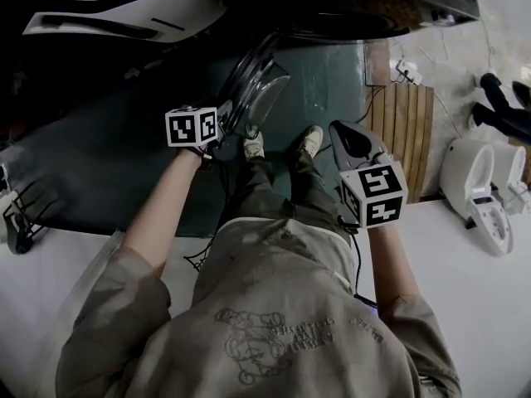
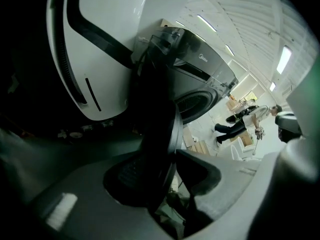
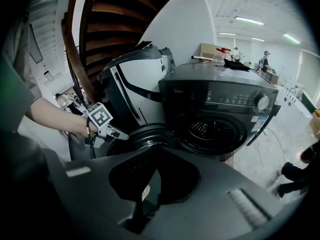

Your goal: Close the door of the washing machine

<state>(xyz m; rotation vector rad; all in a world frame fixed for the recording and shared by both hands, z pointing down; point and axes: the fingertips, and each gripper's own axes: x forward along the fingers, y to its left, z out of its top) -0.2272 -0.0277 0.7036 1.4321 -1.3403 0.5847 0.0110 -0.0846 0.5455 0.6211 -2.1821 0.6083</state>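
Observation:
The dark washing machine (image 3: pixel 220 101) stands with its round door (image 3: pixel 142 136) swung open to the left of the drum opening (image 3: pixel 210 131). In the head view the door (image 1: pixel 259 81) juts out toward me below the machine (image 1: pixel 348 7). My left gripper (image 1: pixel 235 127) is shut on the door's rim, and the rim (image 2: pixel 160 129) runs up between its jaws (image 2: pixel 167 156). The right gripper view shows that left gripper (image 3: pixel 120 134) pinching the rim's left side. My right gripper (image 1: pixel 344 131) hangs shut and empty, well short of the door (image 3: pixel 152 151).
A white appliance (image 1: pixel 124 7) stands just left of the washing machine. A slatted wooden board (image 1: pixel 402 131) lies on the floor at the right, with white fixtures (image 1: pixel 477 185) beyond it. Cables (image 1: pixel 406 71) trail near the machine's right corner. A person (image 2: pixel 240 121) stands farther off.

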